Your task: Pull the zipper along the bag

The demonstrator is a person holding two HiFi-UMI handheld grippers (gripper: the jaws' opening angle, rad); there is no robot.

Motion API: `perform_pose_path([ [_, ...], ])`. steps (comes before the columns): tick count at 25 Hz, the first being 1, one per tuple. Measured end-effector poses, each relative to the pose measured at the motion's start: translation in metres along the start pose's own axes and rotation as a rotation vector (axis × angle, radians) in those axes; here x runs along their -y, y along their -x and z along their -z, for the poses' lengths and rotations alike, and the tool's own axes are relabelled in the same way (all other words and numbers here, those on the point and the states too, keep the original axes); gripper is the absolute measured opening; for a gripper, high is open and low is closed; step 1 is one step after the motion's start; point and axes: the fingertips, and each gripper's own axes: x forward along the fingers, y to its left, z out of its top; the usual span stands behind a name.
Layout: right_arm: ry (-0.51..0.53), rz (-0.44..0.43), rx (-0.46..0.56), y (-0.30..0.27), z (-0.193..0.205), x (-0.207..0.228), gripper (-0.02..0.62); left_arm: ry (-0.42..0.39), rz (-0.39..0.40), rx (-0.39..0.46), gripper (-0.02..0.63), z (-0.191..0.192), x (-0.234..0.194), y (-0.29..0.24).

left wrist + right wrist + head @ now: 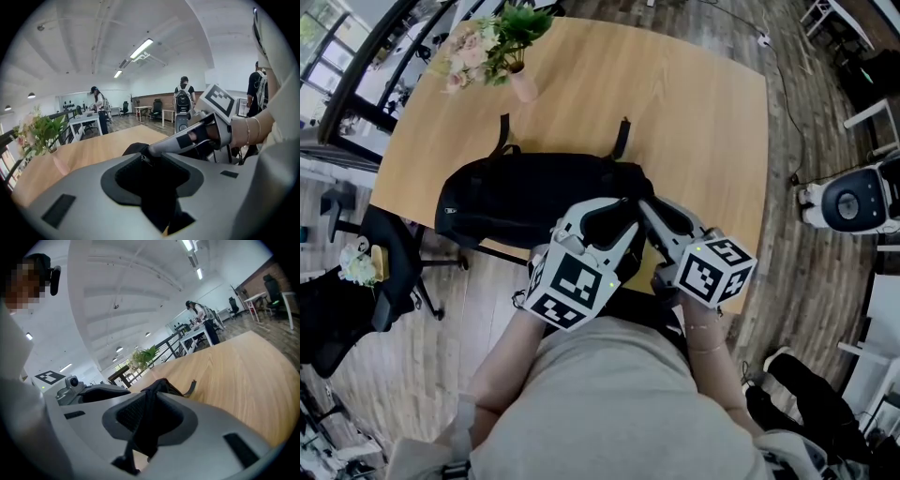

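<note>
The bag (520,199) is black, soft and slumped. It lies lengthwise across the near part of a light wooden table (694,122), with its near side close to the table's front edge. Its cloth is matte and creased, and two dark straps (622,139) trail from its far side flat onto the wood. The zipper line cannot be made out on the dark cloth from the head view.

Both grippers meet at the bag's right end, close together with their tips almost touching. The left gripper (152,174) has its jaws drawn narrow, and black cloth from the bag fills the gap between them. In the left gripper view a small metal piece (143,159) glints on the cloth just at the tip of the other gripper's finger. Whether it is the zipper's slider cannot be told.

The right gripper (150,414) also has its jaws narrow. They pinch a fold of the bag's black cloth, which rises to a peak beyond them and hangs down below them.

A pink vase of flowers (492,47) stands near the table's far left corner, well apart from the bag. A black office chair (389,272) sits left of the table on the plank floor.
</note>
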Motion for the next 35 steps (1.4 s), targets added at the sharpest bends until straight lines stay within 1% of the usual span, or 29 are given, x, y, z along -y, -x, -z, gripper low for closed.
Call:
perform_pose_path([
  [3, -0.002, 0.002, -0.002, 0.000, 0.000, 0.001, 0.080, -0.098, -0.013, -0.003, 0.140, -0.002, 0.004, -0.002],
  [5, -0.005, 0.000, -0.005, 0.001, 0.000, 0.002, 0.080, -0.144, -0.015, -0.004, 0.140, -0.002, 0.006, -0.003],
  [7, -0.012, -0.007, -0.006, 0.000, -0.001, 0.003, 0.081, -0.174, 0.000, -0.017, 0.138, -0.001, 0.006, -0.004],
  [10, -0.029, -0.021, -0.007, -0.001, -0.002, 0.003, 0.084, -0.227, 0.047, -0.060, 0.137, 0.005, 0.007, -0.004],
  [13, -0.031, -0.024, -0.008, -0.001, -0.002, 0.003, 0.086, -0.253, 0.089, -0.052, 0.137, 0.005, 0.012, -0.005],
  [17, -0.031, -0.022, -0.009, -0.001, -0.001, 0.003, 0.086, -0.311, 0.078, -0.076, 0.137, 0.008, 0.011, -0.012],
  [23, -0.034, -0.034, -0.007, -0.001, -0.002, 0.002, 0.083, -0.340, 0.080, -0.116, 0.137, 0.018, 0.006, -0.019],
  [25, -0.029, -0.035, -0.013, -0.001, -0.002, 0.001, 0.083, -0.323, 0.084, -0.121, 0.135, 0.021, 0.005, -0.021],
  [29, -0.021, -0.032, -0.013, -0.001, 0.000, -0.002, 0.078, -0.289, 0.078, -0.134, 0.107, 0.025, 0.003, -0.026],
  [35, -0.022, -0.021, -0.013, -0.002, 0.000, 0.000, 0.075, -0.256, 0.037, -0.125, 0.098, 0.026, 0.000, -0.029],
])
